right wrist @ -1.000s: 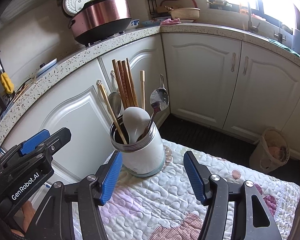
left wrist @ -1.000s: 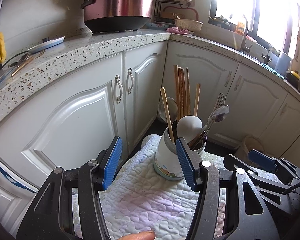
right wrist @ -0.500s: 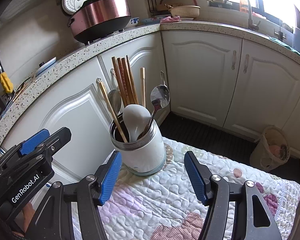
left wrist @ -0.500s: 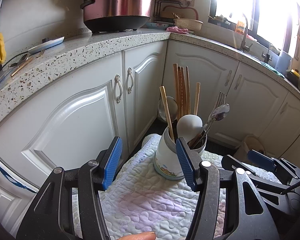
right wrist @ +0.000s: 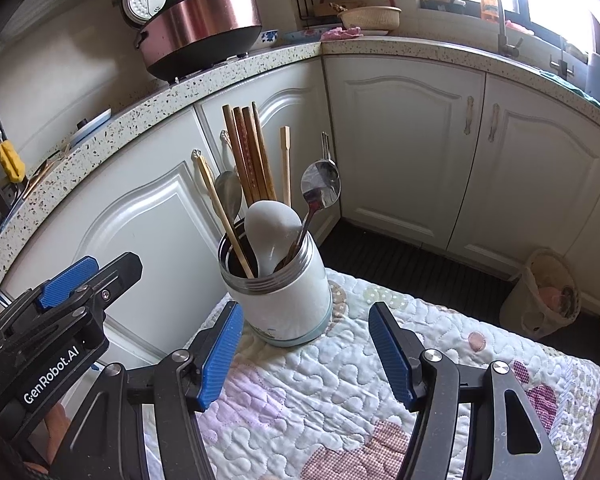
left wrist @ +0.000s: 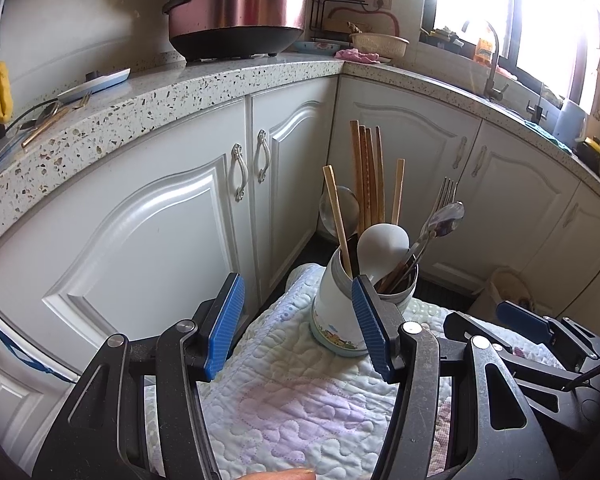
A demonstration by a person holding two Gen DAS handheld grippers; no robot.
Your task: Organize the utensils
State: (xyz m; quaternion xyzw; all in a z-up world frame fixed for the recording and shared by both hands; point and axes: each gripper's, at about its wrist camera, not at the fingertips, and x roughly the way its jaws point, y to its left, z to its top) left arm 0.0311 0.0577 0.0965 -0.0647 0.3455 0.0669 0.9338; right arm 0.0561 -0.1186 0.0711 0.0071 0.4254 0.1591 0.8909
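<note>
A white utensil holder (left wrist: 334, 308) (right wrist: 284, 300) stands on a quilted cloth (left wrist: 300, 400) (right wrist: 340, 392). It holds wooden chopsticks (right wrist: 248, 156), a white rice paddle (right wrist: 270, 232), metal spoons (right wrist: 320, 184) and a fork (left wrist: 446, 192). My left gripper (left wrist: 298, 320) is open with nothing between its blue pads; its right pad overlaps the holder's rim in the left wrist view. Just in front of the holder, my right gripper (right wrist: 306, 352) also stands open and empty.
White cabinet doors (left wrist: 140, 240) curve behind the cloth under a speckled counter (left wrist: 180, 92). On the counter sit a rice cooker (left wrist: 236, 12), baskets and loose cutlery (left wrist: 48, 116). A small bin (right wrist: 548, 296) stands on the dark floor at right.
</note>
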